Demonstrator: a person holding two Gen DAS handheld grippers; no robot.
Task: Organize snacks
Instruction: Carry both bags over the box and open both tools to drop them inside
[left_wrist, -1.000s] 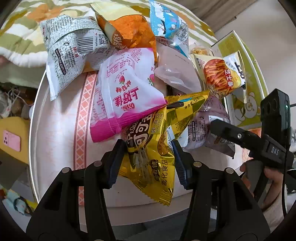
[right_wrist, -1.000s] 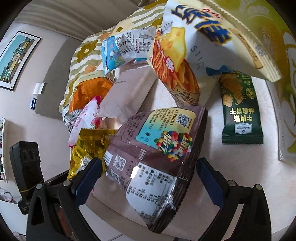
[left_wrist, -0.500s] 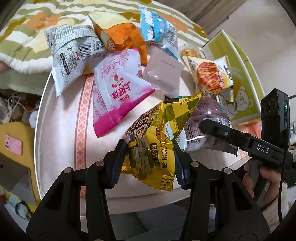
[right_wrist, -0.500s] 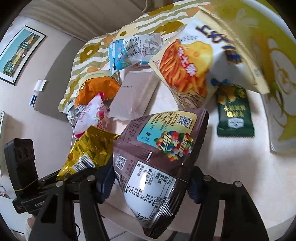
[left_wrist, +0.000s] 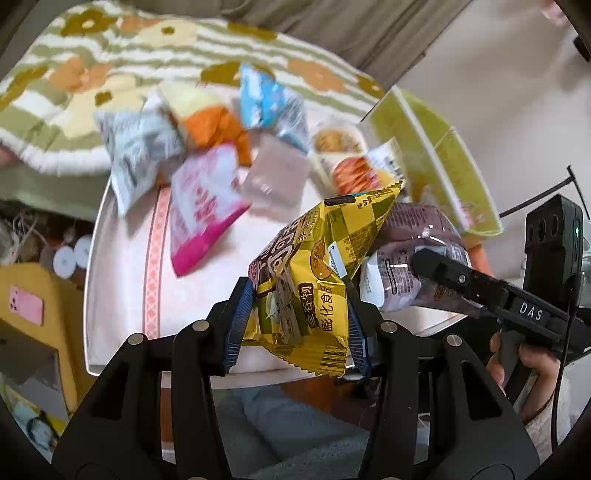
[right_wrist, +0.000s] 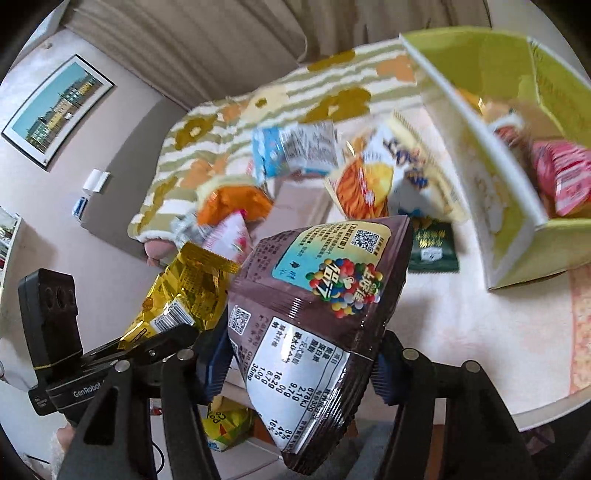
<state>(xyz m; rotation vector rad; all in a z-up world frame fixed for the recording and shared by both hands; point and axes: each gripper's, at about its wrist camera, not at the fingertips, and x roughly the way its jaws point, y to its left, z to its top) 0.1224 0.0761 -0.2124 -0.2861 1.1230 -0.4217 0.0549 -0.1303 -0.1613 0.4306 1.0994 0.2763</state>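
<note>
My left gripper (left_wrist: 295, 314) is shut on a yellow snack bag (left_wrist: 314, 266), held up above the near edge of the round table (left_wrist: 122, 266). My right gripper (right_wrist: 299, 358) has its jaws closing on a brown candy bag (right_wrist: 314, 295); both pads press its sides and it hangs clear of the table. The two bags hang side by side, the yellow bag (right_wrist: 184, 291) left of the brown one. A yellow-green open box (right_wrist: 509, 206) stands at the right of the table with a pink bag (right_wrist: 561, 177) inside.
Several snacks lie on the table's far half: a pink bag (left_wrist: 203, 199), a silver-white bag (left_wrist: 136, 155), an orange bag (left_wrist: 214, 129), a blue bag (left_wrist: 266, 99), a chips bag (right_wrist: 369, 177), a dark green packet (right_wrist: 432, 243). A flowered blanket lies behind.
Both grippers have risen, lifting the yellow bag and the brown bag off the table. The right jaws went from wide apart to pressing the brown bag.
</note>
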